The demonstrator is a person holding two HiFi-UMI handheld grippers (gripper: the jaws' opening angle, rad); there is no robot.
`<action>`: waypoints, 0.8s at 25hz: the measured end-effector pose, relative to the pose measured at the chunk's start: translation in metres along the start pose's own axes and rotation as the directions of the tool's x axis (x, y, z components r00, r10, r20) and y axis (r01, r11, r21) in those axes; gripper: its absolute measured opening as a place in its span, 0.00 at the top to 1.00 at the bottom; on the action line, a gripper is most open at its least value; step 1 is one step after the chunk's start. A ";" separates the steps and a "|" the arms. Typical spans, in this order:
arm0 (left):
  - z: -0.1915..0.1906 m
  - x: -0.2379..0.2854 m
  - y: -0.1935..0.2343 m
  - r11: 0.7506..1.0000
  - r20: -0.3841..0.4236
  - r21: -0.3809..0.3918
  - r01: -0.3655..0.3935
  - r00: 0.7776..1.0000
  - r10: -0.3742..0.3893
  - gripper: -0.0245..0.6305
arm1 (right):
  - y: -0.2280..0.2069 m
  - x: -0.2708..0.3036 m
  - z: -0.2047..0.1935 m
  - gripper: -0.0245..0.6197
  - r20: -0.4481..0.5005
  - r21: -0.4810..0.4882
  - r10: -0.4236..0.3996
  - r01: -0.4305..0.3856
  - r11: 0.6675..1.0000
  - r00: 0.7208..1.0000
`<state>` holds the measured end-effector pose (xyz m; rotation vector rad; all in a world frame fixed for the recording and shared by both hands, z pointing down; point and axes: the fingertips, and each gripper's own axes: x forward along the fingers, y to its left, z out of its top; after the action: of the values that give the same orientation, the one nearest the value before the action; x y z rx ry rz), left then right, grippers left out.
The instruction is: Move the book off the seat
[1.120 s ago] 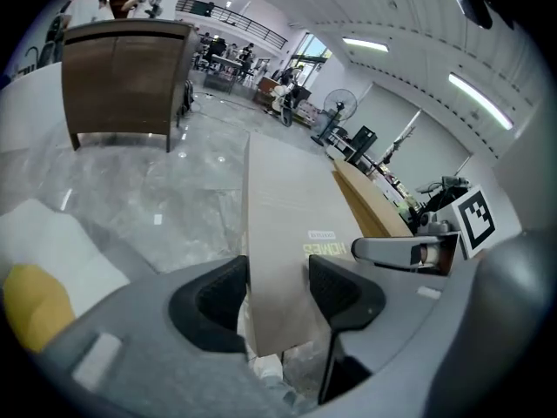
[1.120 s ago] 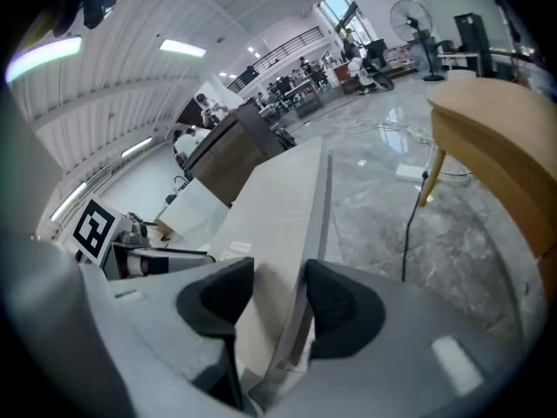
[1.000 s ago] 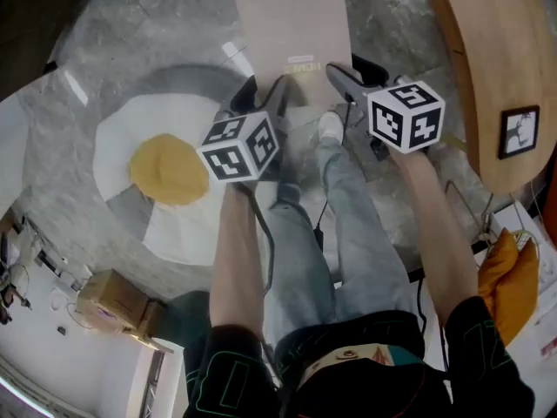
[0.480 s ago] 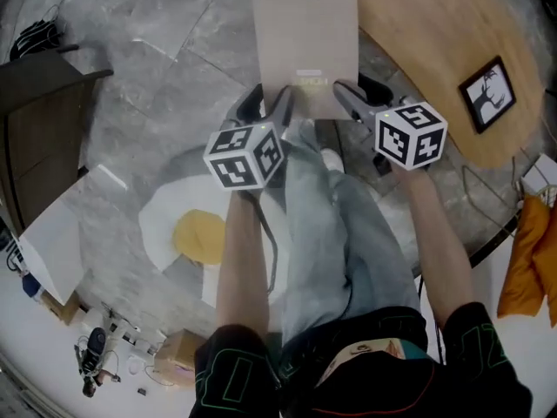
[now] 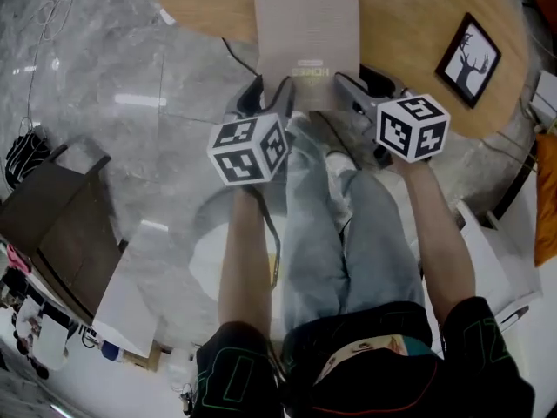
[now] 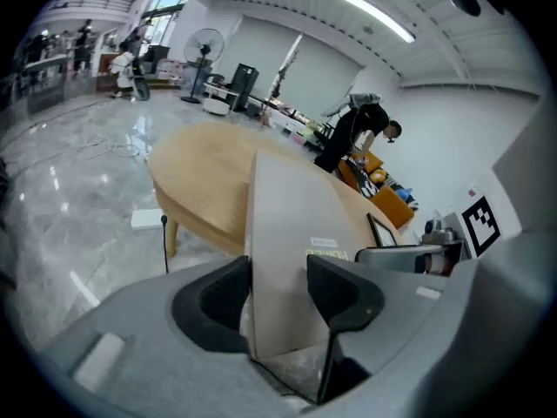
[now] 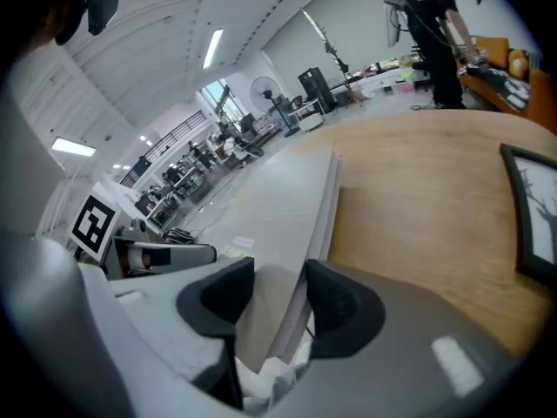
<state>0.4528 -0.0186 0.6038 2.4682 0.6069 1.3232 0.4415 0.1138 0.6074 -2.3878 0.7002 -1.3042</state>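
the book is thin and closed, with a plain pale beige cover and a small printed label near its near edge (the print is too small to read). it hangs roughly level in the air, its near edge pinched at one corner by the left gripper and at the other by the right gripper, its far part reaching over the round wooden table.

The head view looks steeply down from above the person, with the table at 12 o'clock. Each gripper view sits close behind its own jaws and looks forward along them. All three views share the book and the table.
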 end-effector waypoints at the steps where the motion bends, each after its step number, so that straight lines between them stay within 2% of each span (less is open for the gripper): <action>1: 0.010 0.009 -0.002 0.999 -0.014 0.035 0.010 1.000 -0.010 0.63 | -0.007 0.002 0.006 0.67 0.010 0.021 -0.018 0.018 1.000 1.000; 8: 0.064 0.074 -0.017 0.979 -0.092 0.154 0.133 0.989 -0.120 0.64 | -0.056 0.010 0.046 0.67 0.105 0.134 -0.178 0.164 0.977 0.978; 12: 0.078 0.100 -0.033 0.968 -0.118 0.179 0.176 0.981 -0.156 0.64 | -0.080 0.004 0.057 0.67 0.128 0.180 -0.249 0.224 0.958 0.960; 17: 0.086 0.131 -0.057 0.954 -0.159 0.243 0.175 0.978 -0.139 0.64 | -0.115 -0.003 0.065 0.67 0.118 0.196 -0.321 0.295 0.935 0.940; 20: 0.092 0.142 -0.061 0.950 -0.171 0.268 0.159 0.979 -0.115 0.63 | -0.124 0.000 0.073 0.67 0.130 0.179 -0.329 0.304 0.936 0.935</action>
<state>0.5856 0.0993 0.6303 2.4955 1.0512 1.4685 0.5352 0.2196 0.6312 -2.5100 0.1614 -1.2153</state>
